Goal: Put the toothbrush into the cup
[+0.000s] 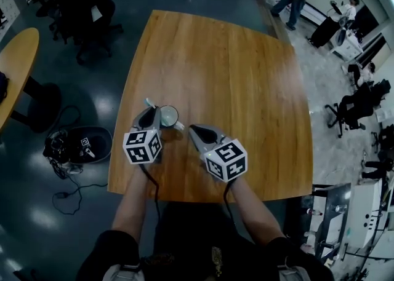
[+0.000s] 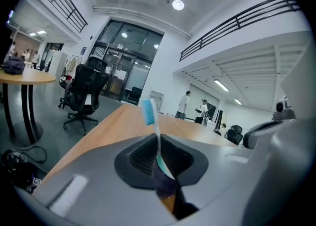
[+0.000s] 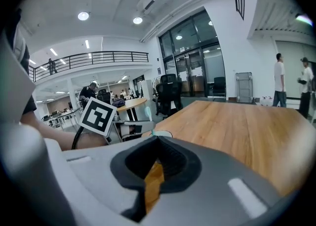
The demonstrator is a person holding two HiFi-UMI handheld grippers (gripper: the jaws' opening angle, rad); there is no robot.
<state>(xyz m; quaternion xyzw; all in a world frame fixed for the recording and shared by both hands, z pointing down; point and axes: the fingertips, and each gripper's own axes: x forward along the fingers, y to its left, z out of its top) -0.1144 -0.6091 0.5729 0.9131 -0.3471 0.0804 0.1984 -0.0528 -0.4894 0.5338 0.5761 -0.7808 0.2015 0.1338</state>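
Left gripper (image 1: 149, 111): jaws clamped on the toothbrush (image 2: 156, 130), pinching the white-and-teal handle w/ the neck rising nearly upright and the blue bristle head on top, clear of the pads. From the head view the brush head sits just left of the cup (image 1: 169, 115), beside it and not inside.

Cup stands upright on the wooden table (image 1: 234, 77), near the front-left corner, between the two grippers' tips (handle pointing toward the person's right).

Right gripper (image 1: 192, 129): jaws pressed together at the tips, nothing btwn them; only bare wood shows through the gap lower down. It hovers just right of the cup, apart from it. Its own view shows the cup rim just past the jaws, plus the left gripper's marker cube (image 3: 98, 116) off to the side.

Bkgd: black office chair (image 2: 85, 91) on the floor left of the table, ppl standing far across the room.
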